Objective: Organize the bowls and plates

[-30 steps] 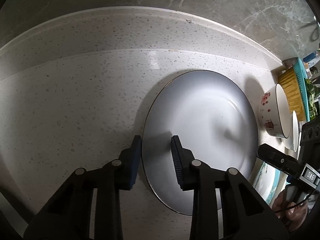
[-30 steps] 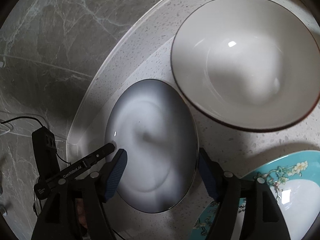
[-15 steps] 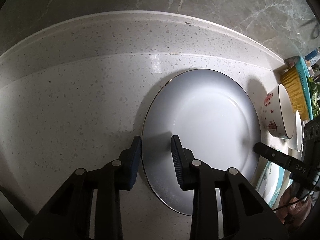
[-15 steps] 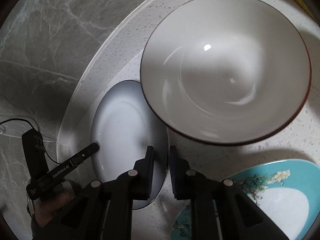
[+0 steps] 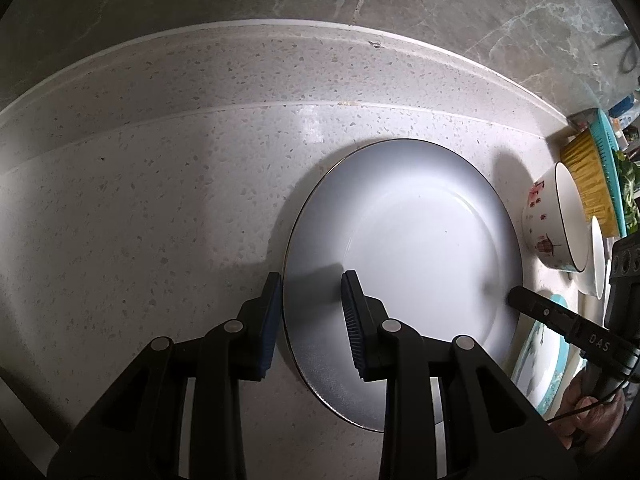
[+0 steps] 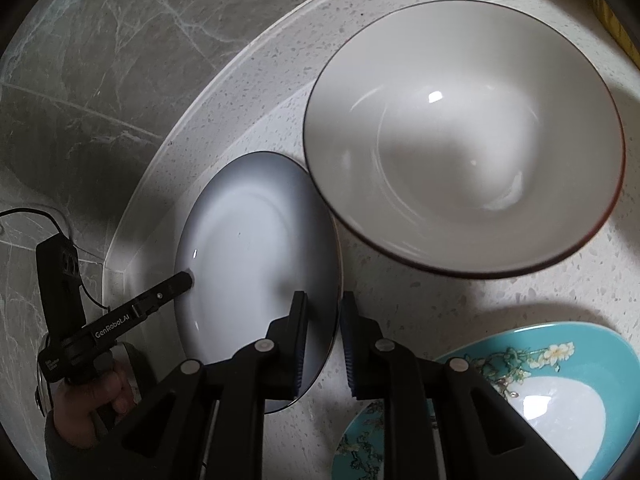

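A white plate with a thin dark rim lies on the speckled counter. My left gripper straddles its left rim, one pad outside the edge and one on the plate's face, shut on it. In the right wrist view the same plate has its right rim between the narrow pads of my right gripper, which is shut on it. A finger of the left gripper rests at the plate's far edge there. A large white bowl with a dark rim stands just right of the plate.
A teal flowered plate lies at the near right. A red-patterned bowl and another white bowl stand by a yellow and teal basket. A raised counter lip and marble wall run behind. A hand holds the left gripper.
The right gripper's jaws went from wide apart around the whole plate to narrow on its right rim, and the large bowl looms closer. The left gripper kept its hold.
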`<state>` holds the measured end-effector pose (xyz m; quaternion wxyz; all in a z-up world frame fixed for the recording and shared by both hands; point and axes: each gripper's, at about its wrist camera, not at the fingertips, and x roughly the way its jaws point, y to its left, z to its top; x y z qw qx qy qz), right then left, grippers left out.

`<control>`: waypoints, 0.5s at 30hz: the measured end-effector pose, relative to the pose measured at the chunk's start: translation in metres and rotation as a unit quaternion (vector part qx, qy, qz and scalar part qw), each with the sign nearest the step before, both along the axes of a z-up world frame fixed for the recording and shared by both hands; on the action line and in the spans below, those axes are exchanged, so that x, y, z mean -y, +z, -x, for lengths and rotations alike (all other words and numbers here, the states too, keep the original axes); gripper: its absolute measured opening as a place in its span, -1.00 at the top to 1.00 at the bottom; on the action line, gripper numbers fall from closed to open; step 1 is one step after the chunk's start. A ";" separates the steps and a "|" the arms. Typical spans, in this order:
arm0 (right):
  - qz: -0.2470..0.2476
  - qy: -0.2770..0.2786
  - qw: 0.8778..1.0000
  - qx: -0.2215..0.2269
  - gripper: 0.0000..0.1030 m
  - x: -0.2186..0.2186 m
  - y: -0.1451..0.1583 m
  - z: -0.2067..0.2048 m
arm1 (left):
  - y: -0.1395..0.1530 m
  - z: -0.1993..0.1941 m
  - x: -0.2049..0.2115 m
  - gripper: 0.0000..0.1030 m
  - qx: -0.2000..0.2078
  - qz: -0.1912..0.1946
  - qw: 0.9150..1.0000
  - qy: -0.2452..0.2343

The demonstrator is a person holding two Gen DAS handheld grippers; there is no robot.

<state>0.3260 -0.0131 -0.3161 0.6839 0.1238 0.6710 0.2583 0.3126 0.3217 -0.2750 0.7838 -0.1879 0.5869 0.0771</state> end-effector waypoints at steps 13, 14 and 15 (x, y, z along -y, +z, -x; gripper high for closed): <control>-0.005 0.005 1.000 0.023 0.62 0.000 0.009 0.000 | 0.008 0.011 0.004 0.48 0.013 -0.002 1.000 0.003; -0.003 0.007 1.000 0.026 0.62 0.000 0.010 0.000 | 0.009 0.012 0.004 0.48 0.013 -0.003 1.000 0.003; -0.003 0.007 1.000 0.026 0.62 0.001 0.011 0.000 | 0.008 0.013 0.004 0.48 0.012 -0.004 1.000 0.001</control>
